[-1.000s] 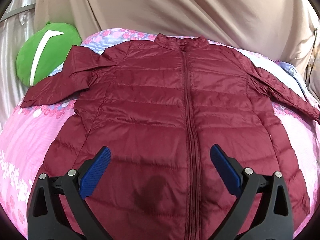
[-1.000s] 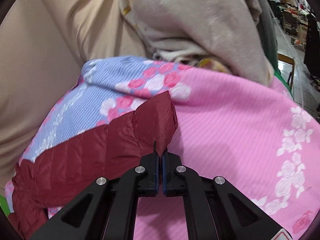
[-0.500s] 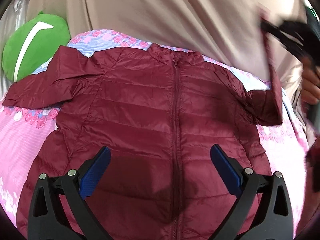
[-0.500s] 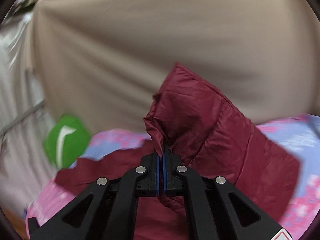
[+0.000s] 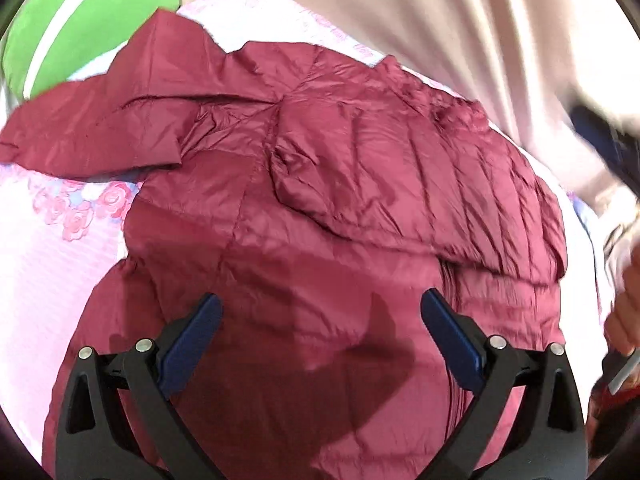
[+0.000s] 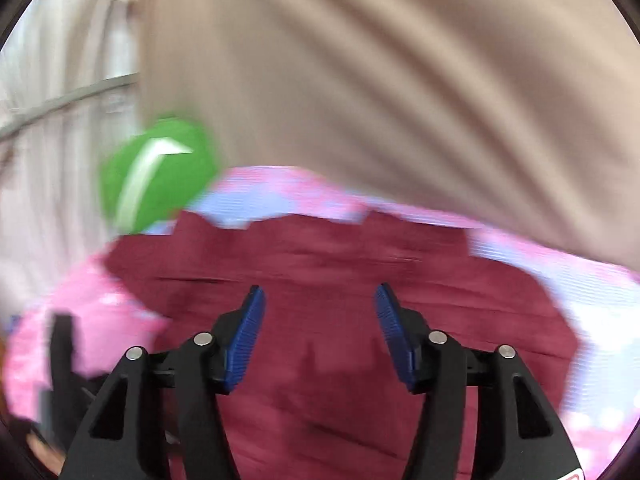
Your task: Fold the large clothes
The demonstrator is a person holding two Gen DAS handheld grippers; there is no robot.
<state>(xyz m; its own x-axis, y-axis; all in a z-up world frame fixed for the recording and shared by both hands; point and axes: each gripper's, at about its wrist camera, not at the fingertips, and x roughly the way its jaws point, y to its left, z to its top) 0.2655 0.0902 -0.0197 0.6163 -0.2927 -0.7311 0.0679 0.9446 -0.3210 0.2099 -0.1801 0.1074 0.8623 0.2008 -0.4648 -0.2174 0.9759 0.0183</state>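
Observation:
A dark red quilted jacket [image 5: 320,220] lies flat on a pink floral bedspread [image 5: 48,248]. Its right sleeve [image 5: 420,168] lies folded across the chest. Its left sleeve [image 5: 100,128] stretches out to the left. My left gripper [image 5: 320,312] is open and empty above the jacket's lower front. My right gripper [image 6: 318,300] is open and empty over the jacket [image 6: 320,272]; that view is motion-blurred.
A green cushion [image 5: 80,12] sits at the back left, also in the right wrist view [image 6: 156,172]. A beige curtain [image 5: 440,12] hangs behind the bed. A hand [image 5: 624,312] shows at the right edge.
My right gripper carried the right sleeve over the chest, opened and let it go. The left gripper stayed open and shifted left over the jacket.

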